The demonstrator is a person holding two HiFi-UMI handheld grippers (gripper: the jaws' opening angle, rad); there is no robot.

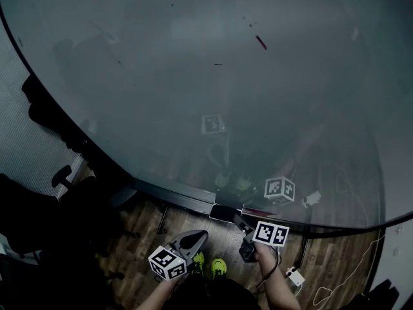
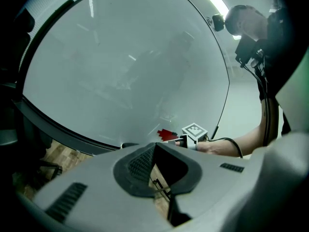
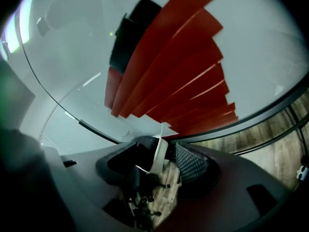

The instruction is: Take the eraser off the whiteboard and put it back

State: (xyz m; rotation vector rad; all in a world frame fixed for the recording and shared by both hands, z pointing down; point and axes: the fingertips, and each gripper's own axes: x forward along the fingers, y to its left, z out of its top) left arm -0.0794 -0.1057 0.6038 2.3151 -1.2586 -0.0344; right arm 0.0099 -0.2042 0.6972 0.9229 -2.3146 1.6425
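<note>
Seemingly light and stiff-backed, the eraser (image 1: 222, 212) is seated at the whiteboard's (image 1: 193, 76) bottom edge, between the right gripper's (image 3: 168, 151) wide, slack jaws; its long sides should be pinched. The left gripper (image 2: 154, 146) is shut, empty.

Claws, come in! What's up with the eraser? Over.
Left claw shut, empty. Right claw open around the eraser, at bottom edge of whiteboard. Nothing in the way.

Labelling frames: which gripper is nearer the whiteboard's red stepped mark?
Right. The right gripper is right up at the red stepped mark; the left gripper hangs back from the whiteboard, off to its left.
</note>
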